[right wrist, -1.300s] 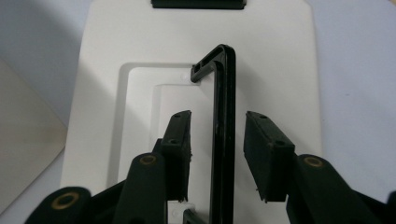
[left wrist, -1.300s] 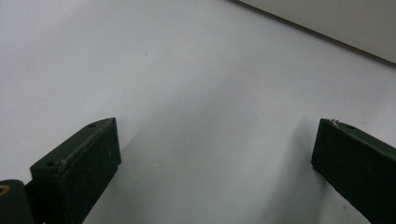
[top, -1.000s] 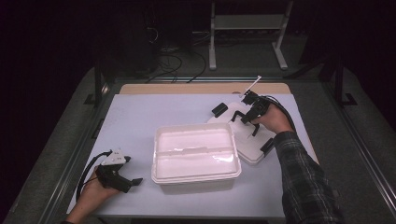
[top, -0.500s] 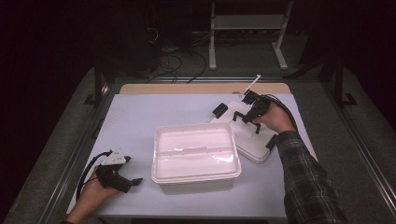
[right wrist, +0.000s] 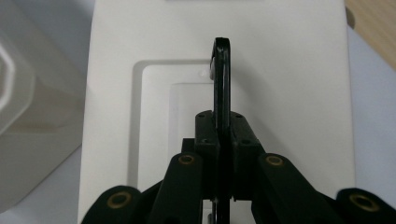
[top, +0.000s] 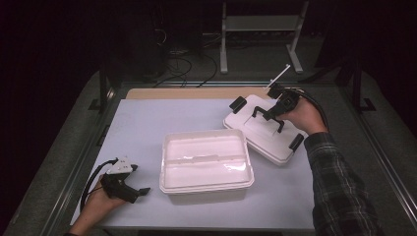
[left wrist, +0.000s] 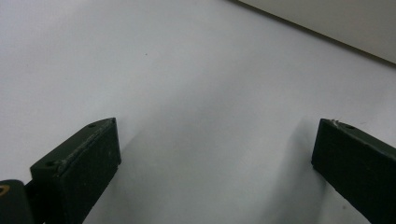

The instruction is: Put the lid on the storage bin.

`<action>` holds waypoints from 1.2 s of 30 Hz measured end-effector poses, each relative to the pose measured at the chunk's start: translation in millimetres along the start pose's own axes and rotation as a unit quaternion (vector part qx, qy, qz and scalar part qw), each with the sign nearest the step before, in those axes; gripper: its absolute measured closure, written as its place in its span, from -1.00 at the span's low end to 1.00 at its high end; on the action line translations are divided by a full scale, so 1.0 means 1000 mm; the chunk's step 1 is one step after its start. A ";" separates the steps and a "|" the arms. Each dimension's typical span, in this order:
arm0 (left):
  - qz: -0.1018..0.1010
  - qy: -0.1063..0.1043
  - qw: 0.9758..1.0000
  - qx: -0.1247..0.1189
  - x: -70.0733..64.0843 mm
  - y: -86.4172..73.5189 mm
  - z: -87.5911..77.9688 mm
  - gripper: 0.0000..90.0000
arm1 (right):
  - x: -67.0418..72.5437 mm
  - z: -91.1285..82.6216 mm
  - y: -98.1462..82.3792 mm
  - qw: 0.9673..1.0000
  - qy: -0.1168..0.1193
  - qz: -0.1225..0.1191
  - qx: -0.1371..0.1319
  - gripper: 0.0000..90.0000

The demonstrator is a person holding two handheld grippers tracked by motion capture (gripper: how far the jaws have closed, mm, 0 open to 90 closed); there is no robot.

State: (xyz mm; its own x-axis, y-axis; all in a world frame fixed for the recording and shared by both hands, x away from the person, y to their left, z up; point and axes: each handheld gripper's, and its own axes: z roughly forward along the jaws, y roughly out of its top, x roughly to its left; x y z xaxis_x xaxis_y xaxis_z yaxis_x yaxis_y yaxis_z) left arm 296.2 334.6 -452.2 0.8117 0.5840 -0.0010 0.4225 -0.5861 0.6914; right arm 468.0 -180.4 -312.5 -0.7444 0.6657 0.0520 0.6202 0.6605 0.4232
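Lid (top: pixel 268 132) of the white box, with its black handle (top: pixel 268 117) pinched by the right gripper (top: pixel 273 112), hangs tilted just beside the far right corner of the open white container (top: pixel 206 162), its near edge low by the mat and its far edge raised. Black clips (top: pixel 237 104) sit at the lid's ends, one at the far left corner and another (top: pixel 295 142) at the near right edge. In the right gripper view the jaws have just been closing and now stand pressed together on the thin black handle (right wrist: pixel 221 79), which rises edge-on between the right gripper's pads (right wrist: pixel 221 135) above the lid's white recessed top (right wrist: pixel 280 93). The container (right wrist: pixel 28 116) shows as a pale translucent wall to the left of the lid there.

Well to the left of the container, near its front left corner, the left gripper (top: pixel 137 189) rests on the white mat (top: pixel 147 123) in the person's left hand (top: pixel 96 206). Its jaws stand wide apart with nothing between them; the left gripper view shows the two black pads (left wrist: pixel 79 163) over bare mat (left wrist: pixel 196 93), with a container edge (left wrist: pixel 336 23) at the upper right.
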 end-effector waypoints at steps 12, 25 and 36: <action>-0.001 0.000 1.000 -0.001 0.000 0.000 0.000 -1.00 | 0.005 -0.044 0.002 1.000 -0.010 -0.007 -0.024 0.87; -0.001 0.000 1.000 -0.001 0.000 0.000 0.000 -1.00 | 0.020 -0.075 0.008 0.998 0.015 -0.035 -0.048 0.87; -0.001 0.000 1.000 -0.001 0.000 0.000 0.000 -1.00 | 0.054 -0.081 0.024 0.993 0.052 -0.095 -0.055 0.87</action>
State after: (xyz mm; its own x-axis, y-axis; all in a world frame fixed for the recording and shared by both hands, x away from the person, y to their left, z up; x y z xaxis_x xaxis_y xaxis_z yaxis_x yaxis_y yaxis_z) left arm 296.2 334.7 -452.4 0.8117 0.5841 -0.0024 0.4227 -0.5845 0.6926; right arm 423.0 -156.3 -226.4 -0.8701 0.4900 0.0531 0.4403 0.7243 0.5306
